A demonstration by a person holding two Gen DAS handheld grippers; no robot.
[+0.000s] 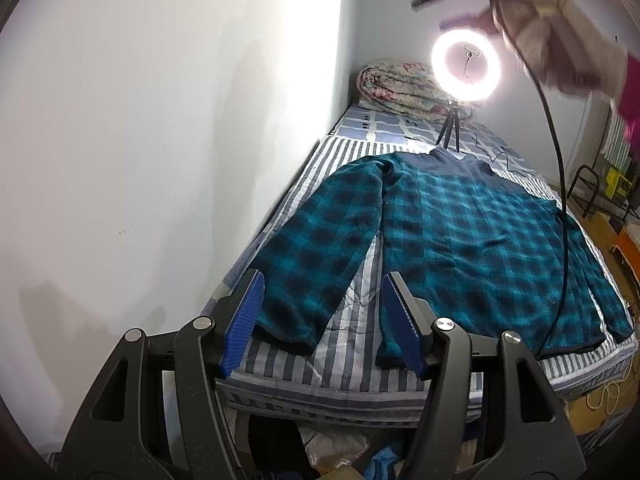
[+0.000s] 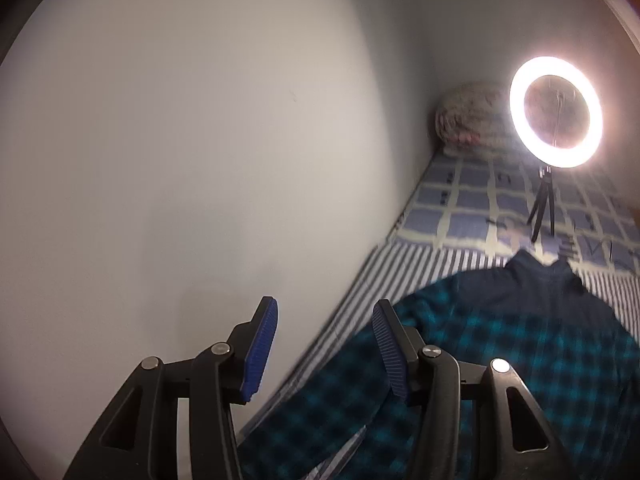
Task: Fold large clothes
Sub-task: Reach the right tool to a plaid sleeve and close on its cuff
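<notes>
A teal and black plaid fleece top point(image 1: 472, 240) lies flat on the striped bed point(image 1: 352, 376), collar far, hem toward me, its left sleeve point(image 1: 316, 256) stretched along the wall side. My left gripper point(image 1: 322, 300) is open and empty, above the near bed edge between the sleeve cuff and the hem. My right gripper point(image 2: 324, 324) is open and empty, held above the left sleeve and shoulder of the top point(image 2: 500, 340). In the left wrist view the right gripper appears blurred at the top right in a gloved hand point(image 1: 552, 28), with its black cable point(image 1: 560, 184) hanging across the top.
A lit ring light on a small tripod point(image 1: 464, 66) stands on the checked sheet beyond the collar, also in the right wrist view point(image 2: 556, 112). A rolled floral quilt point(image 1: 396, 84) lies at the bed's head. A white wall point(image 1: 160, 140) runs along the left. Chairs and clutter point(image 1: 600, 192) are right.
</notes>
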